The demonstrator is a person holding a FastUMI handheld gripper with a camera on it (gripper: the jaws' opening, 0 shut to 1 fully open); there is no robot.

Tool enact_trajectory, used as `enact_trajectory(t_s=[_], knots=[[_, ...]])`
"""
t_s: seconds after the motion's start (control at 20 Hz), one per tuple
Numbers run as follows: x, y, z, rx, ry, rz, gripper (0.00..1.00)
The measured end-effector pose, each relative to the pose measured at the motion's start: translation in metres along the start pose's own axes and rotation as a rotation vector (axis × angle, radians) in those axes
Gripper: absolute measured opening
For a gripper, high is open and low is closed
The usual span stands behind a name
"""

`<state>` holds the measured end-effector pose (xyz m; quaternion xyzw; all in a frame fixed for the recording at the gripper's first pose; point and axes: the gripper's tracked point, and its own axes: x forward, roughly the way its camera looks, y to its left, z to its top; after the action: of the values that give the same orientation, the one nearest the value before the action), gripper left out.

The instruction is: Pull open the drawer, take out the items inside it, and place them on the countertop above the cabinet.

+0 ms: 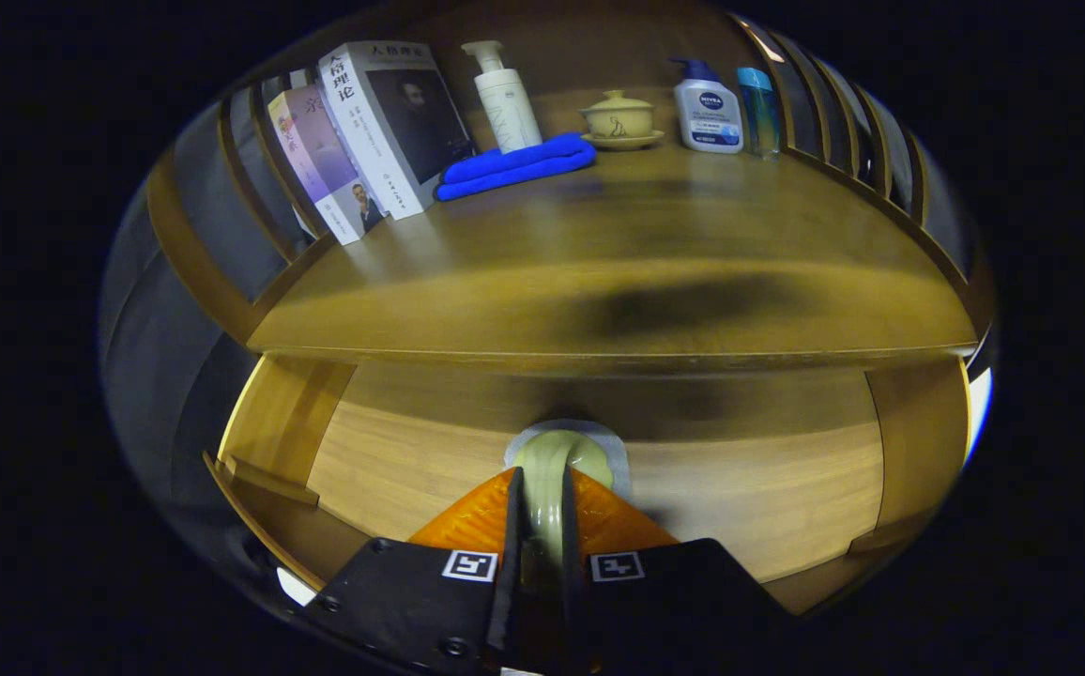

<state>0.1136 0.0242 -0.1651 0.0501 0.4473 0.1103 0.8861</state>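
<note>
Gripper: the gripper (542,526) has its two fingers drawn close, both pressing on the drawer handle between them.
Drawer handle: the handle (557,460) is a pale greenish, glossy, arched pull; it rises from a light grey plate on the drawer front and runs back between the fingers.
Drawer: the drawer (749,488) has a light wood front with fine horizontal grain; it sits directly under the front edge of the countertop, with darker wooden frame posts on either side. Whether it is pulled out at all cannot be told.
Countertop: the countertop (655,235) is warm brown wood, bare along the front edge, with slatted rails on both sides.
Back left corner: three books (364,131) lean against the rail.
Back edge, middle: a white pump bottle (505,99) stands behind a folded blue cloth (514,164); beside it is a lidded tan cup on a saucer (619,120).
Back right corner: a white bottle with a blue pump (707,108) stands just beside a clear blue bottle (758,108).
</note>
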Motion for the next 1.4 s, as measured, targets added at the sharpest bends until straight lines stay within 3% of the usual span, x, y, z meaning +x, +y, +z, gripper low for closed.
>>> enact_trajectory(t_s=[0.05, 0.25, 0.8, 1.4], knots=[[-0.006, 0.001, 0.002, -0.011, -0.023, -0.002, 0.12], [-0.013, 0.012, 0.007, -0.044, -0.079, 0.034, 0.12], [-0.054, 0.020, 0.026, -0.106, -0.255, 0.017, 0.11], [-0.070, 0.032, 0.004, -0.157, -0.302, 0.026, 0.10]])
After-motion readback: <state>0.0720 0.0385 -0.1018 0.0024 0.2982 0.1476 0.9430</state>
